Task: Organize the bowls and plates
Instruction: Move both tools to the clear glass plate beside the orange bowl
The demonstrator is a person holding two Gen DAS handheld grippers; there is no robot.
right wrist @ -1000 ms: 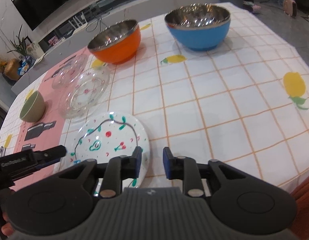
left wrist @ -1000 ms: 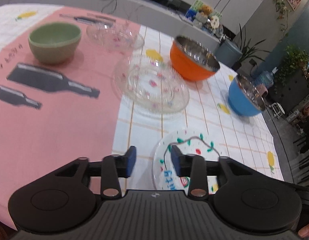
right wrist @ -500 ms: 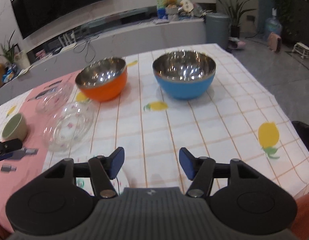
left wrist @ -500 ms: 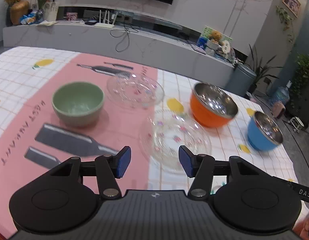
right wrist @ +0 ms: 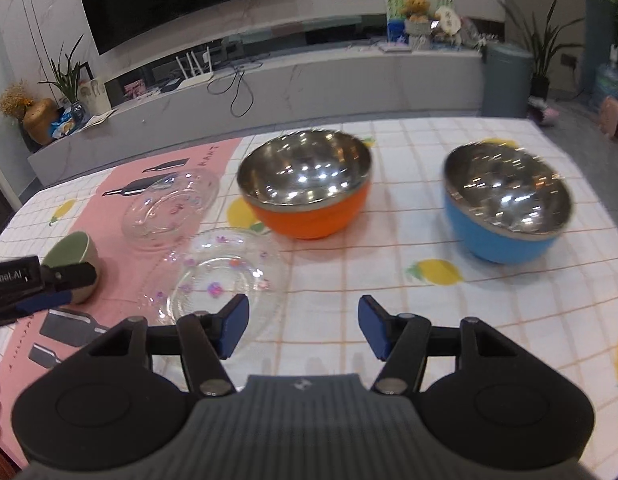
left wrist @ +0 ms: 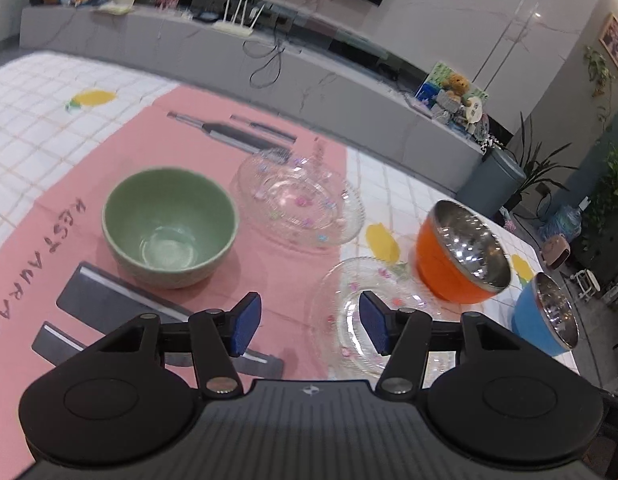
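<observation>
Left wrist view: left gripper (left wrist: 309,326) released, jaws having just been opening, nothing between the blue pads. Ahead, on the pink mat (left wrist: 49,200), green ceramic bowl (left wrist: 169,226) upright; far glass plate (left wrist: 297,202) just beside it. Near glass plate (left wrist: 357,320) straddles the mat edge, by the orange steel-lined bowl (left wrist: 461,260); blue bowl (left wrist: 547,316) further right.

Right wrist view: right gripper (right wrist: 303,330) released, also just opened, empty, over the checked tablecloth (right wrist: 429,320). Orange and blue bowls stand apart ahead.

Orange bowl (right wrist: 309,208) beside blue bowl (right wrist: 505,216)
</observation>
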